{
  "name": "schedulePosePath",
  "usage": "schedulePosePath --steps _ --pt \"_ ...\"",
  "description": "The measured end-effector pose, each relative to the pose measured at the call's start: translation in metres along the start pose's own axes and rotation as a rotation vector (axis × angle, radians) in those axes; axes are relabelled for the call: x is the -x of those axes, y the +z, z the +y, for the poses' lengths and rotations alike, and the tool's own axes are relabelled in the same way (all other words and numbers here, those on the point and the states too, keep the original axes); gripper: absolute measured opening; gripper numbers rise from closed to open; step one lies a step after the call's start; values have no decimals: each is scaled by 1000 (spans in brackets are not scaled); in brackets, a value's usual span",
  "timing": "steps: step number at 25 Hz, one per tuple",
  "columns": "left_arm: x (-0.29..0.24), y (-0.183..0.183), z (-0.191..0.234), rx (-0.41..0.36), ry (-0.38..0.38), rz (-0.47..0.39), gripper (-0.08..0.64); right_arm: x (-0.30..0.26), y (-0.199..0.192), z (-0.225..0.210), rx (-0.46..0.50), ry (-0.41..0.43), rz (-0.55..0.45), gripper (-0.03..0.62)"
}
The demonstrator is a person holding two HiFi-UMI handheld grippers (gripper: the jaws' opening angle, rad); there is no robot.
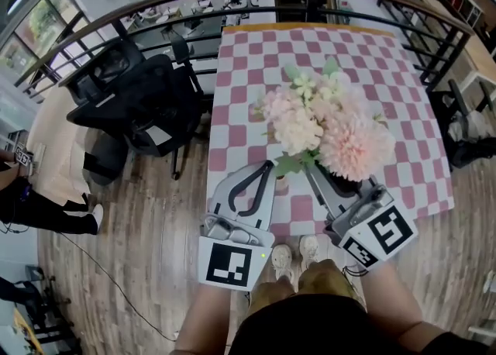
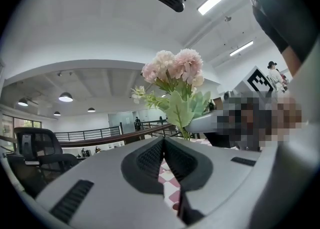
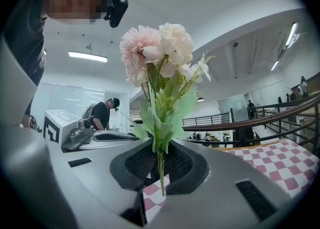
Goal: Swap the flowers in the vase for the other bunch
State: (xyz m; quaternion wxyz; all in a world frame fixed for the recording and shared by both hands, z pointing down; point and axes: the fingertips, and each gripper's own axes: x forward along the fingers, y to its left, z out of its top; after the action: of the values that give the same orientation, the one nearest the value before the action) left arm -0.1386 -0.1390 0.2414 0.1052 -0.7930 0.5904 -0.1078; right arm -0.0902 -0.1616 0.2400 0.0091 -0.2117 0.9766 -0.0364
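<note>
- Standing left of the table, a black mesh office chair (image 1: 132,90) was well apart from the work.
- At the near edge, the grey left gripper (image 1: 269,166) (image 2: 164,140) pointed level, its dark ribbed pads pressed together on nothing. It was probably parked close by so it could help steady the stems.
- Beneath both tools lay the pink-and-white checked tablecloth (image 1: 387,59).
- Just to the right, the grey right gripper (image 1: 310,169) (image 3: 160,148) pinched the thin green stem of the bunch of pale pink artificial flowers (image 1: 325,125) (image 3: 157,48) (image 2: 175,70). The blooms stood upright above its jaws, and the low grip kept the heads uncrushed.
- Neither the vase nor the other bunch could be made out for certain.
</note>
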Motion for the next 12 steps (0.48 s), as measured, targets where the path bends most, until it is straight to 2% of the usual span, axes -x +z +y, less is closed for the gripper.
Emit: schedulePosePath --steps 12 --pt "-15 -26 -2 36 26 69 9 -17 -17 -12 -37 67 35 57"
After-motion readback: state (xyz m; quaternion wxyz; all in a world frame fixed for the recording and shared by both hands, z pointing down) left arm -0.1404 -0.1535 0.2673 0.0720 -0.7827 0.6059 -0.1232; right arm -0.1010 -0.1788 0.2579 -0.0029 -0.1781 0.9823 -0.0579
